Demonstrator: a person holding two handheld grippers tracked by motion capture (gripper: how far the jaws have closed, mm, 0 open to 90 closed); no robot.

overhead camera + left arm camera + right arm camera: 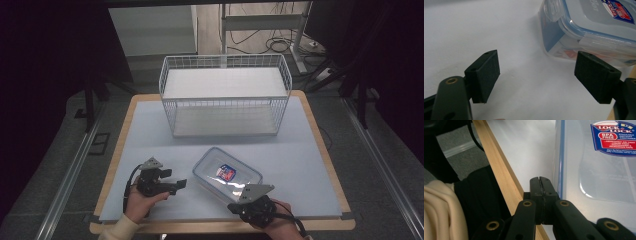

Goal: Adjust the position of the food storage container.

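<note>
Both tongs flank the container (227, 174): left (536, 75) wide open, right (540, 183) closed, empty.

We see a white wire basket (225, 95) standing at the far side of the table (320, 145), on its pale blue-grey cover (150, 130). Beyond the table's far edge, cables (270, 42) lie on the floor beside a metal frame leg (299, 50). A rail (70, 175) runs along the left floor.
</note>
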